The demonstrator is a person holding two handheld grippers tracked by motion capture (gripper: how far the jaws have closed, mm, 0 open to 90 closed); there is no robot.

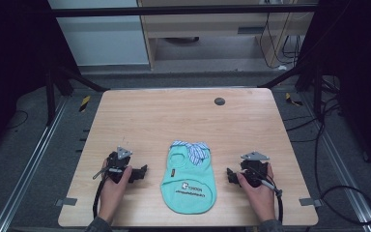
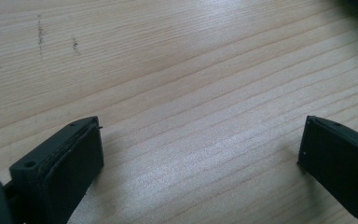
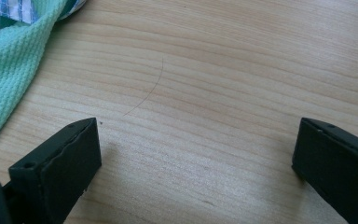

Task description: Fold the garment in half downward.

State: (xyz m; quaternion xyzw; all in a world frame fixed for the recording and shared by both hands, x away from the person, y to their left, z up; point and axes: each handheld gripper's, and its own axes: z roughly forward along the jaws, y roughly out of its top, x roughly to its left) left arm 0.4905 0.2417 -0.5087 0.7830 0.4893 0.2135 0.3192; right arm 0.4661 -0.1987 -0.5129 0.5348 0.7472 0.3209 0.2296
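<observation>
The left hand-held gripper [image 1: 137, 172] and the right hand-held gripper [image 1: 233, 175] both rest on the desk [image 1: 140, 116] with jaws spread wide and nothing between them. Each points inward at the small mint-green garment [image 1: 188, 181] lying flat between them, collar end away from the person, its long axis running front to back. Both look about equally near, just beside its side edges. No containers are on the desk.
</observation>
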